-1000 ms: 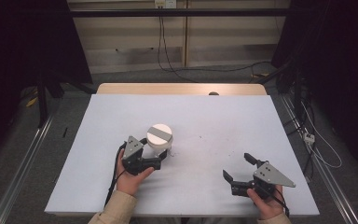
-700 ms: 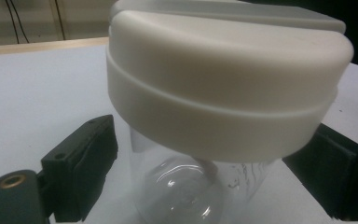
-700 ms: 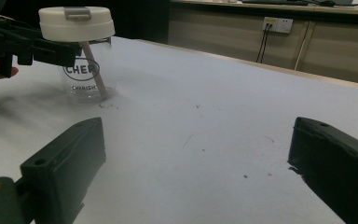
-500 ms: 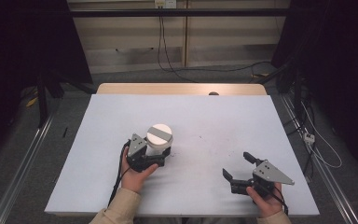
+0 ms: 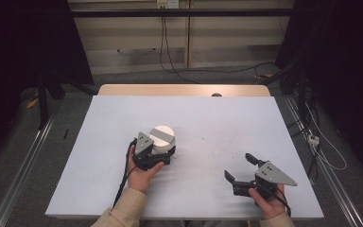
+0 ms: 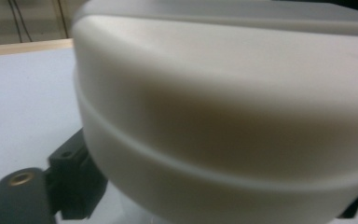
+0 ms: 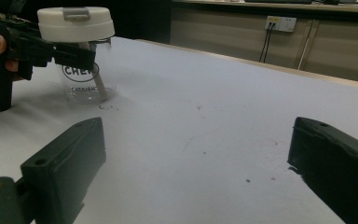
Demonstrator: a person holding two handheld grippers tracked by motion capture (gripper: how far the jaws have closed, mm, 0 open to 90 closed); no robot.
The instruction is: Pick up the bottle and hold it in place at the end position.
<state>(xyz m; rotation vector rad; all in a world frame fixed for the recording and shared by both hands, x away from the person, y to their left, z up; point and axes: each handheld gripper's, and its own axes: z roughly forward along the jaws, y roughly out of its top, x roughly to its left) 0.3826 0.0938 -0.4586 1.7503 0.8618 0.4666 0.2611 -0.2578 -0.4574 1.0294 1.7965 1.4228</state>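
Observation:
A clear jar (image 7: 85,77) with black lettering and a white lid (image 5: 162,136) stands upright left of the table's middle. A pale stick leans inside it. My left gripper (image 5: 164,152) reaches in from the near left side. Its jaws have just been closing and now clasp the jar just under the lid (image 6: 223,107), with one black finger (image 7: 74,53) lying across the jar's front. My right gripper (image 5: 238,165) rests low near the table's front right, well apart from the jar. Its jaws (image 7: 196,158) stand wide open with only bare table between them.
The white table (image 5: 227,118) has a wooden strip along its far edge. A few small dark specks mark it around the middle. Cables run over the floor behind and to the right, and metal rails flank both sides.
The left gripper has slid slightly forward and right onto the jar, and its jaws have closed in on it below the lid. The right hand has kept still.

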